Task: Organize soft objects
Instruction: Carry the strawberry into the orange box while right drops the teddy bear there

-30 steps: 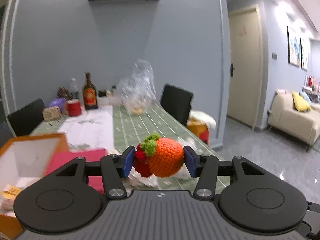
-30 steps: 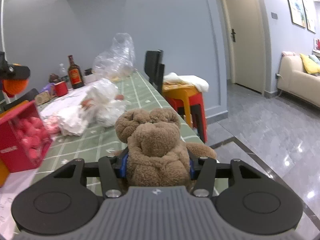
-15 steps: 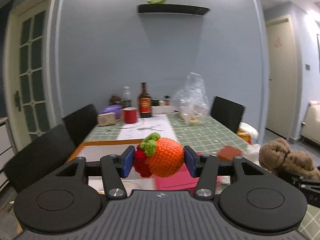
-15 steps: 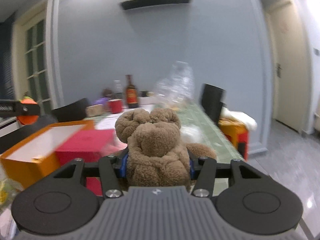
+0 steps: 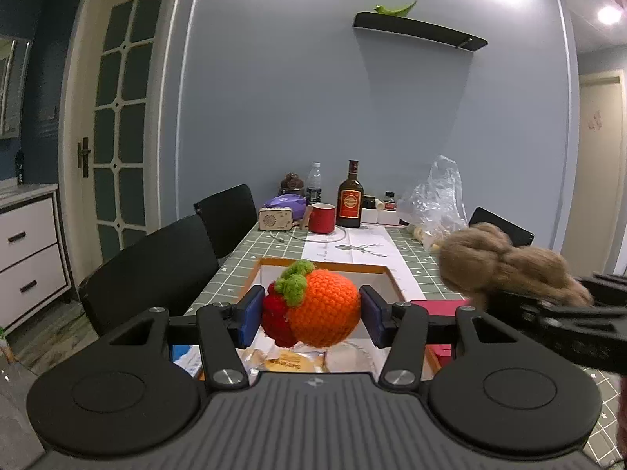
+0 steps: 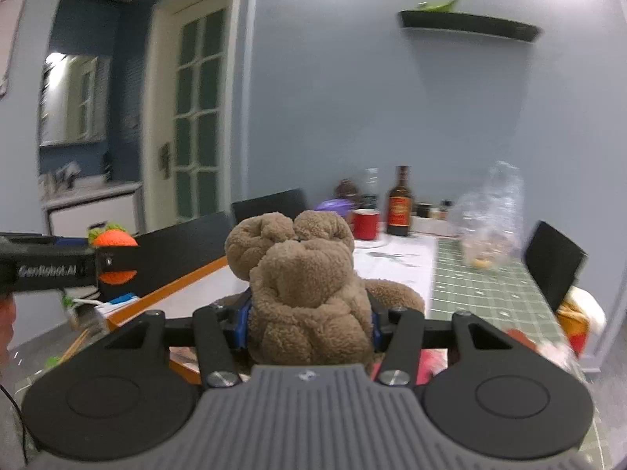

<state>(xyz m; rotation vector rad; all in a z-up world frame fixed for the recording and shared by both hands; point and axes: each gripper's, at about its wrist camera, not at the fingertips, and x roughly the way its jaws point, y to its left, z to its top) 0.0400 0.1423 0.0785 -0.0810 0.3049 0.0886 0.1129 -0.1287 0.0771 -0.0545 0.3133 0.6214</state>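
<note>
Left wrist view: left tongs clenched on crocheted orange toy w/ green leaf top & red knit bit at its left side; blue pads press both flanks. Toy held in air above open orange-rimmed box on green-checked worktop. Inside box, below toy: yellow packet & clear wrap, details too small to read. At right edge, brown plush bear, blurred, gripped by right tongs, just beside box's right side. Pink-red item by box's right rim, partly hidden. Far end of worktop: red mug, dark bottle w/ red label, clear plastic bag, small radio-like box, purple item. Two black chairs along left side.

Right wrist view: right tongs clenched on brown plush bear; pads sunk into fur at both sides, bear upright, head away from cam. At left, left tongs seen side-on, holding orange toy, well apart from bear. Orange box edge below, between the two. Worktop beyond, w/ mug, bottle, bag at far end; bkgd blurred.
</note>
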